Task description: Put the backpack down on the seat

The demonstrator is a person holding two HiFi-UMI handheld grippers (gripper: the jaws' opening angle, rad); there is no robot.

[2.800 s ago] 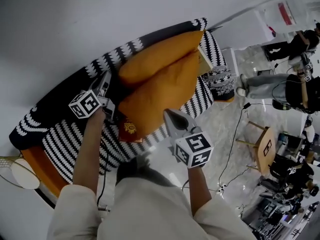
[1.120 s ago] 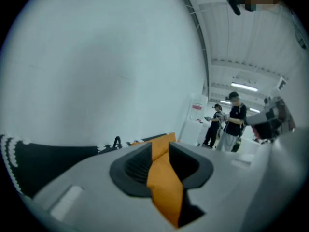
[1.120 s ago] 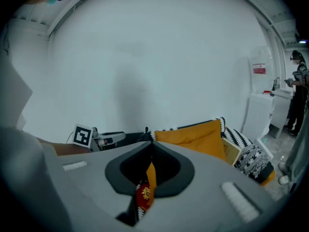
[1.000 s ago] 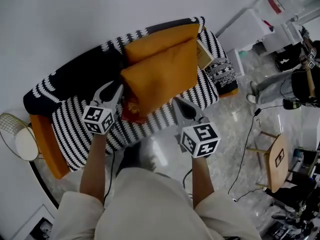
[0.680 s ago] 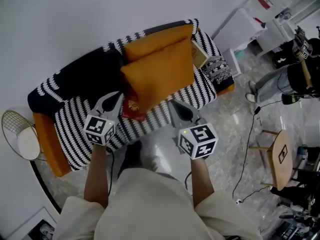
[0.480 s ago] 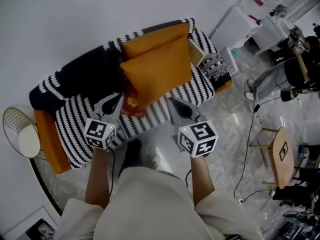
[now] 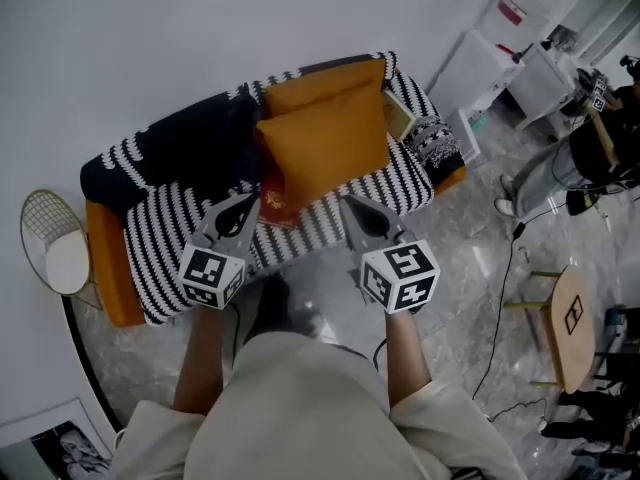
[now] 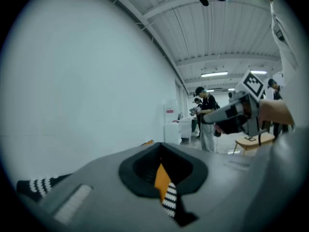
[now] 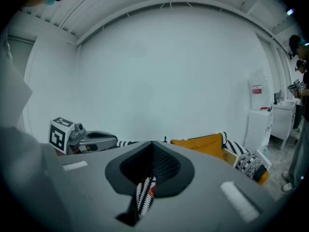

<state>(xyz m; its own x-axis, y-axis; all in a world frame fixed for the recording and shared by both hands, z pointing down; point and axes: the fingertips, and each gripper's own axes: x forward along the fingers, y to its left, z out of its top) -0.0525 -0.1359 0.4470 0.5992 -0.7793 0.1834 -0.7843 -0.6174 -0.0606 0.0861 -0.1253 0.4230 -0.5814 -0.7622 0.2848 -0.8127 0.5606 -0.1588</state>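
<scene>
The left gripper [image 7: 243,205] is clenched on nothing. In the left gripper view its jaws meet, and only a thin slit of orange and black-and-white stripe shows between them. The right gripper [image 7: 349,207] is clenched and empty as well, with a sliver of striped cloth and a touch of red showing through its slit. Both hang side by side over the front edge of the sofa [image 7: 170,258], clear of it and pointing toward its back. Each carries a cube with black square markers, which bear patterns and no letters.

The sofa is draped in black-and-white stripes. The backpack [image 7: 205,148], a black bulk, lies on the left part of the sofa against the backrest. It is free of both grippers and touches the two orange cushions [image 7: 325,133] piled at the middle. A red thing [image 7: 272,203] with a gold emblem peeks out at the cushions' lower left corner; the emblem is too small to read. A black-and-white patterned bundle [image 7: 435,140] sits at the sofa's right end.

Left of the sofa stands a wire basket [image 7: 52,253]. Beyond the sofa's right end is a white cabinet [image 7: 490,48] with a red-and-white label [image 7: 512,10] whose print cannot be read. Farther right stand a person [image 7: 590,158] and a wooden stool [image 7: 570,313] with a small black mark on its seat.
</scene>
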